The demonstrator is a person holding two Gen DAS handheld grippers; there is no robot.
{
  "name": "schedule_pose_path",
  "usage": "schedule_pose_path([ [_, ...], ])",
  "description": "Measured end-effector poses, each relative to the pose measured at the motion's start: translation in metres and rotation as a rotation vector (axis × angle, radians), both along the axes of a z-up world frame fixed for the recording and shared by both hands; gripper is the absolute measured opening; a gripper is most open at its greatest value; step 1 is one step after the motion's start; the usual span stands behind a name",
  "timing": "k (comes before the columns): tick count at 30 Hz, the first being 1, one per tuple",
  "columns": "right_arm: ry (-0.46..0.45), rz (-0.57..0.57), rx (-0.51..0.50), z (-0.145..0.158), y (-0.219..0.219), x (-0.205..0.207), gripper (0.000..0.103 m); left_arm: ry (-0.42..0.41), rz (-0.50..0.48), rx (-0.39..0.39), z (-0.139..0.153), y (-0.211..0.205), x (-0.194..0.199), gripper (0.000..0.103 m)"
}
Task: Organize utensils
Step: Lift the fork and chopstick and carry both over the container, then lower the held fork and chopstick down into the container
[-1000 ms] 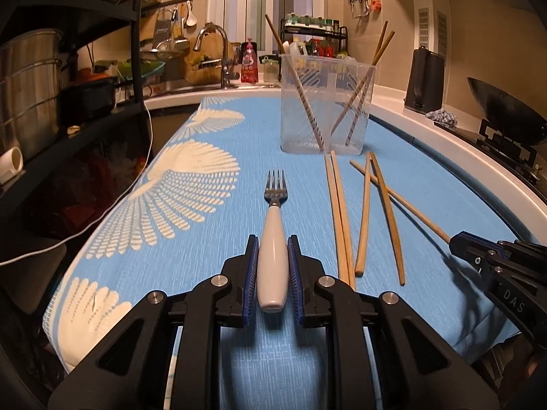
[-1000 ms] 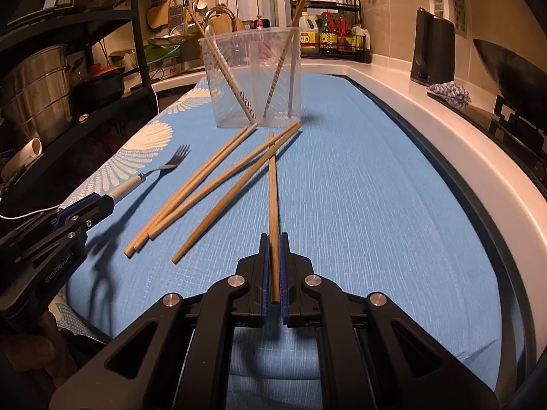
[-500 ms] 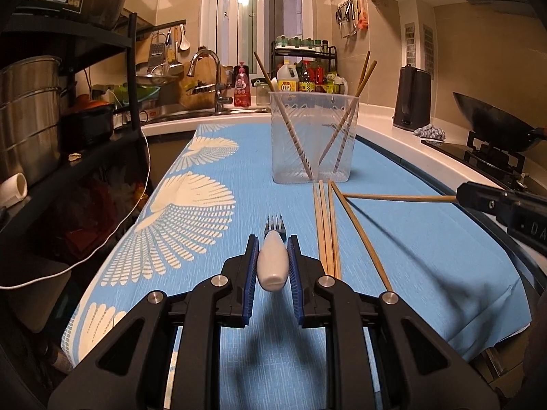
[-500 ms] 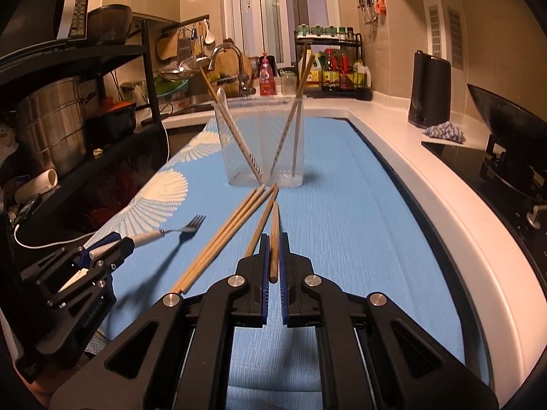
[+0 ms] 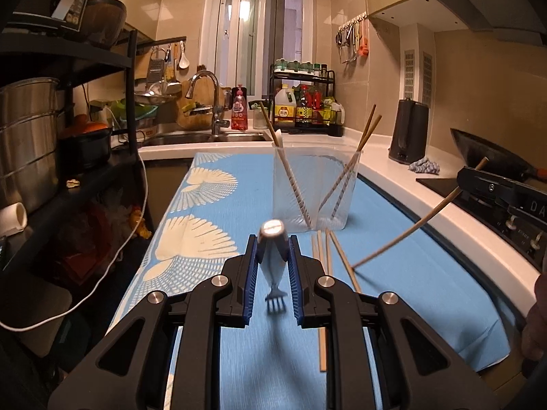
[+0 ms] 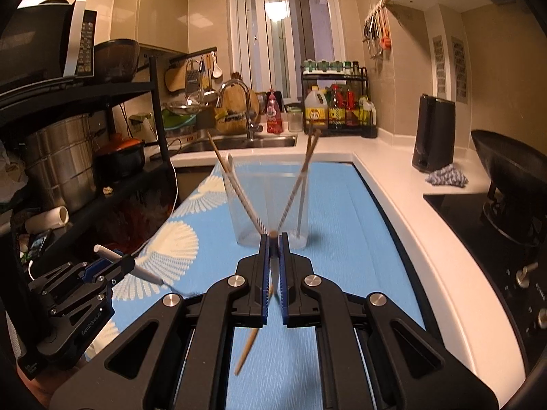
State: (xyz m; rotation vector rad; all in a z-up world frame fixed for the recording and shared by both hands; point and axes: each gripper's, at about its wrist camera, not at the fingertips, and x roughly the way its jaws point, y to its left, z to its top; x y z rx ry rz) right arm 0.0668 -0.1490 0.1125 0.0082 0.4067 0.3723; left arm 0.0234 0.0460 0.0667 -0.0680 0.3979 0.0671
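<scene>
Left gripper [image 5: 272, 256] off cloth, clamps fork [image 5: 272, 256], tines toward 6 o'clock. Right gripper [image 6: 273, 256] pinches chopstick [image 6: 247, 348], tip toward 7 o'clock.

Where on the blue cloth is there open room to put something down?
Free: the stretch of blue cloth between the clear cup and the white counter edge, and the fan-patterned part left of the cup. Crowded: just in front of the cup, where loose chopsticks lie.

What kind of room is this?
It looks like a home kitchen. There is a sink with a tap, a rack of sauce bottles on the counter, and a black wok sitting on the stove.
</scene>
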Motion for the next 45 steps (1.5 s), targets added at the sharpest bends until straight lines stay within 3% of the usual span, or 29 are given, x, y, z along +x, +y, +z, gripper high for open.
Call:
schedule_pose_path([
  [7, -0.032, 0.042, -0.024, 0.040, 0.013, 0.018, 0.005, 0.037, -0.028, -0.078, 0.036, 0.019, 0.026, 0.017],
  [12, 0.001, 0.068, -0.049, 0.055, 0.022, 0.033, 0.005, 0.157, -0.034, -0.129, 0.048, 0.026, 0.050, 0.017],
  [24, 0.071, 0.090, -0.069, 0.077, 0.030, 0.060, 0.005, 0.201, -0.055, -0.117, 0.072, 0.030, 0.078, 0.014],
  [32, 0.064, 0.100, -0.040, 0.114, 0.030, 0.084, 0.005, 0.185, -0.110, -0.139, 0.115, 0.040, 0.100, 0.013],
  [40, -0.032, 0.095, -0.023, 0.165, 0.037, 0.113, 0.005, 0.072, -0.184, -0.140, 0.181, 0.033, 0.144, 0.013],
  [45, -0.095, 0.060, -0.037, 0.176, 0.044, 0.138, 0.005, 0.060, -0.206, -0.135, 0.188, 0.023, 0.183, 0.013],
])
